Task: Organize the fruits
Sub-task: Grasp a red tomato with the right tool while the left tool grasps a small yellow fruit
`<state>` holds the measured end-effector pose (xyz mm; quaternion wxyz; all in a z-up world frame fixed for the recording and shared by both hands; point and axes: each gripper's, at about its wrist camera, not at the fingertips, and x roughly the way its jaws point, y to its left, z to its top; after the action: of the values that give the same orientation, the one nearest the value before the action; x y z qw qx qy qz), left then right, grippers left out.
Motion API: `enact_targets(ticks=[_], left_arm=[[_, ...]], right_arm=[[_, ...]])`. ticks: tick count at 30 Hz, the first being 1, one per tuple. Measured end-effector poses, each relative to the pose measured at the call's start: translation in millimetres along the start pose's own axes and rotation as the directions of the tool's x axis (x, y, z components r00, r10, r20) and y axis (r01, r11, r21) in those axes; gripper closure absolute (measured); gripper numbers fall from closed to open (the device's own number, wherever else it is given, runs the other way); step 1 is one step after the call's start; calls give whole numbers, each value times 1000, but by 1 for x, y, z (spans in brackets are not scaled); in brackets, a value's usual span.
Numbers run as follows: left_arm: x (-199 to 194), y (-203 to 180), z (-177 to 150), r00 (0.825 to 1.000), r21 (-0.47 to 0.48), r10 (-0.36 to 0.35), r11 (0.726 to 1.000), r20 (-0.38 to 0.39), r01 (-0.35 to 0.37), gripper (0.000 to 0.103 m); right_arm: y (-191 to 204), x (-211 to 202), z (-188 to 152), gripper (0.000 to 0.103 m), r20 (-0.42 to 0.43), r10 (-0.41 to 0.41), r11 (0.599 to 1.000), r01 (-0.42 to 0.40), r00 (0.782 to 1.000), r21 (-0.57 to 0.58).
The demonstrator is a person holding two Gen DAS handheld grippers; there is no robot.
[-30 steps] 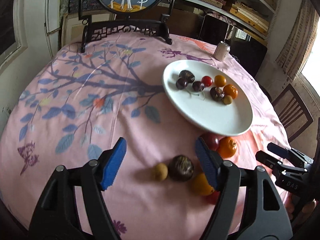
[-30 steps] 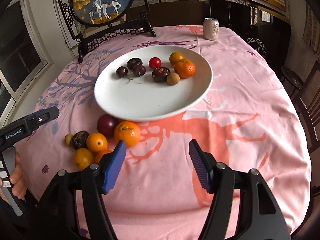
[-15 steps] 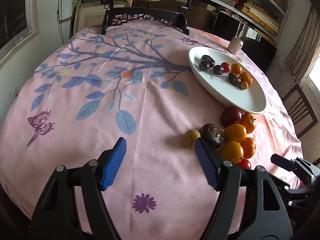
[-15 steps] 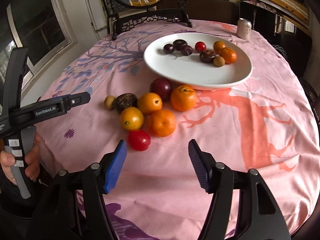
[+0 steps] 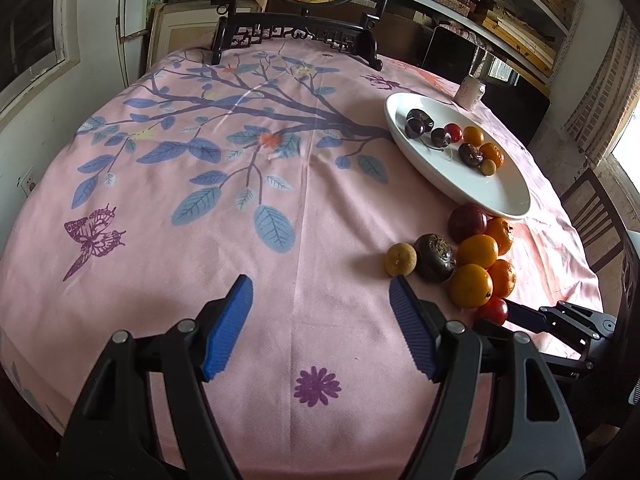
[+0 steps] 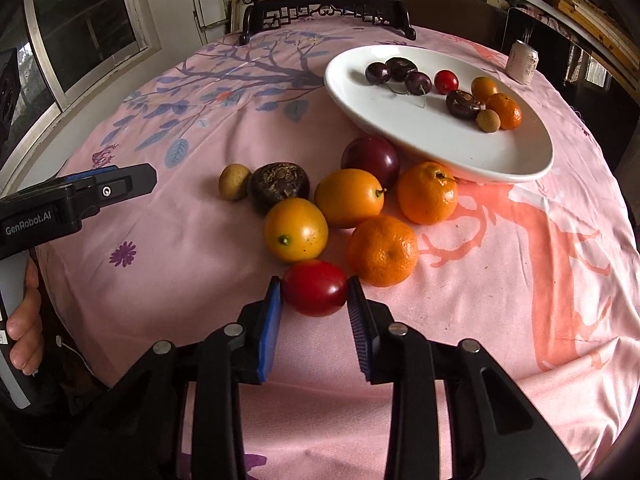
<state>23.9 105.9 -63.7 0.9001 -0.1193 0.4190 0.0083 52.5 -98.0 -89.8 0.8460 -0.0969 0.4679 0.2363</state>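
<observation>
Since the earlier pictures, the right gripper (image 6: pixel 315 292) has come down to the near edge of the table, and its jaws have just been closing around the small red fruit (image 6: pixel 315 288). Both blue pads now sit against the fruit's sides, so it is gripped, still down on the cloth. The left gripper (image 5: pixel 320 300) has slid toward the near edge too; its jaws stand wide apart with only cloth between them.

A pink tablecloth (image 5: pixel 240 208) with a blue-leafed tree, a purple butterfly and purple flowers covers the round table. At the far edge stands a dark carved stand (image 5: pixel 296 36) holding a round picture of white deer. A white plate (image 6: pixel 404 128) lies toward the far right, holding dark cherries, a red fruit, two orange ones, a brown fruit and a small tan one. A pale can (image 6: pixel 523 61) stands just behind the plate; its writing is too small to read. Windows, shelves of stacked boards and a wooden chair ring the room.

Loose fruits (image 6: pixel 348 196) sit bunched on the cloth just in front of the plate, touching one another.

Only the right view shows the person's hand (image 6: pixel 24 320) holding the left gripper's handle, marked "GenRobot.AI". Only the left view shows the butterfly and the chair.
</observation>
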Motion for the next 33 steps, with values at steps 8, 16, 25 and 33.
enact_targets(ticks=[8, 16, 25, 33], left_arm=[[21, -19, -3, 998, 74, 0, 997, -59, 5, 31], [54, -48, 7, 995, 151, 44, 988, -87, -31, 44], [72, -65, 20, 998, 194, 27, 981, -54, -16, 61], [60, -61, 15, 998, 147, -5, 989, -66, 14, 80]], right_arm=[[-22, -24, -10, 70, 33, -17, 998, 15, 999, 65], [-38, -32, -20, 70, 41, 2, 994, -7, 999, 113], [-56, -44, -25, 70, 67, 17, 985, -28, 998, 171], [-65, -54, -27, 70, 104, -2, 982, -18, 995, 188]])
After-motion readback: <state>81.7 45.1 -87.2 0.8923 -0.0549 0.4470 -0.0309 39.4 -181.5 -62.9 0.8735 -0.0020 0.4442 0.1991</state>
